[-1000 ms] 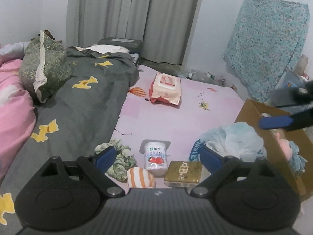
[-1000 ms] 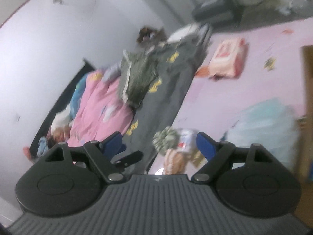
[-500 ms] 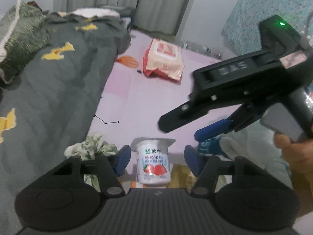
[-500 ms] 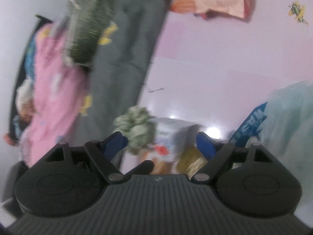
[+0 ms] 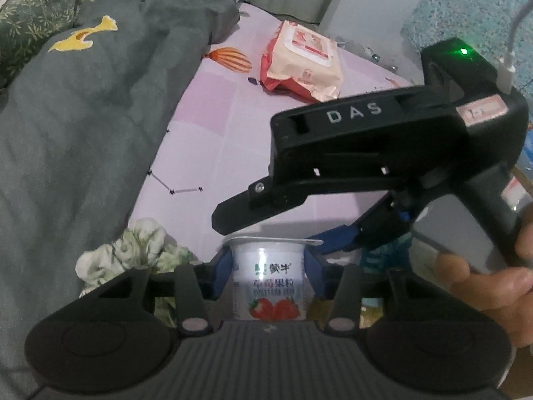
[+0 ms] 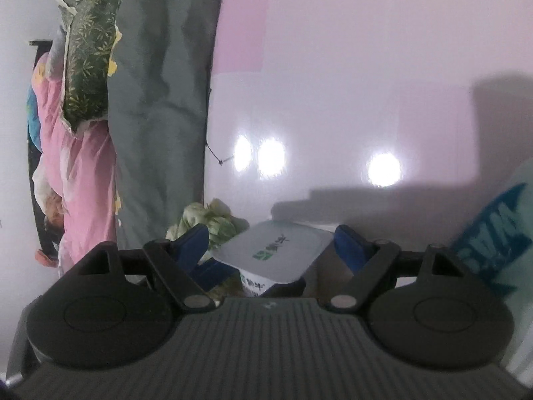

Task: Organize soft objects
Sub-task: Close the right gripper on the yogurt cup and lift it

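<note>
Left hand-held gripper [image 5: 268, 271] has just closed around yogurt cup [image 5: 269, 286].

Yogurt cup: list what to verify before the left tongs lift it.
1. Yogurt cup upright, foil lid intact: ok.
2. Left tongs centred on it; jaws have just been closing, pads against both sides: ok.
3. Grip firm enough to lift: cannot tell.
4. Lift path clear: not ok; the open right tongs hang right above the lid.
5. Floral cloth outside the pads: ok.
</note>
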A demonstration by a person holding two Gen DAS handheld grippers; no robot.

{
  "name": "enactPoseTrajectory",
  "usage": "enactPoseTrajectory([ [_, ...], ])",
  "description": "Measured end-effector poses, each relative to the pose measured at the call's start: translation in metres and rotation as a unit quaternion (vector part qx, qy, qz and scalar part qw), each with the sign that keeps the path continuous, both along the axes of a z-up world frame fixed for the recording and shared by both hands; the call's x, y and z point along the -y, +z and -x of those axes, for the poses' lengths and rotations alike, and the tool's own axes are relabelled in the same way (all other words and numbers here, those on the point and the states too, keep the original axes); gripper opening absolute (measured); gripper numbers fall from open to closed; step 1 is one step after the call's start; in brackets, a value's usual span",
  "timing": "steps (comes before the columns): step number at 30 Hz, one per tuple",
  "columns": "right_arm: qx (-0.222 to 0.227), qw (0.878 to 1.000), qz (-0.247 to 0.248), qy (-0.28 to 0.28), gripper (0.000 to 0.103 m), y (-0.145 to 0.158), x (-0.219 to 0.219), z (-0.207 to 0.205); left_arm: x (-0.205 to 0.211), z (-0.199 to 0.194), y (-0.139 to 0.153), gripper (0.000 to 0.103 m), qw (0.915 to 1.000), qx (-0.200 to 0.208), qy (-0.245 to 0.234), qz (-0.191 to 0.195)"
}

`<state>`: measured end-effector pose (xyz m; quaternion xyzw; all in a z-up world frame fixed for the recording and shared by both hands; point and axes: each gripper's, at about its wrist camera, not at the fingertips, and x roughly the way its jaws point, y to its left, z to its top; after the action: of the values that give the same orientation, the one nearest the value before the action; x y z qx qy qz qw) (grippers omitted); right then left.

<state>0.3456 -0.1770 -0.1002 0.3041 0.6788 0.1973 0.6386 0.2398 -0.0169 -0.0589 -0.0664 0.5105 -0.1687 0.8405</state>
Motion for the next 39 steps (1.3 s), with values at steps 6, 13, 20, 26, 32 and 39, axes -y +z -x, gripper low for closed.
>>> enactPoseTrajectory([
  [6,0.024,1.0,-0.013,-0.016,0.075,0.007,0.009,0.003,-0.001,0.008,0.007,0.048,0.9998,0.019,0.001,0.003],
  [13,0.079,0.995,-0.037,-0.04,0.06,0.041,0.031,0.014,0.001,0.029,0.022,0.048,0.9983,0.056,-0.017,0.001],
  [20,0.078,0.996,-0.025,-0.024,0.048,0.039,0.029,0.031,0.005,0.04,0.021,0.048,0.9975,0.066,-0.024,-0.004],
  [26,0.098,0.995,-0.011,-0.017,0.027,0.037,0.025,0.037,0.003,0.04,0.02,0.048,0.9971,0.075,-0.009,-0.013],
  [32,0.114,0.993,-0.008,-0.009,0.019,0.041,0.025,0.041,0.003,0.044,0.026,0.048,0.996,0.087,-0.009,-0.021],
  [39,0.152,0.988,-0.011,-0.002,0.018,0.071,0.026,0.049,0.007,0.056,0.055,0.048,0.992,0.124,-0.012,-0.023],
])
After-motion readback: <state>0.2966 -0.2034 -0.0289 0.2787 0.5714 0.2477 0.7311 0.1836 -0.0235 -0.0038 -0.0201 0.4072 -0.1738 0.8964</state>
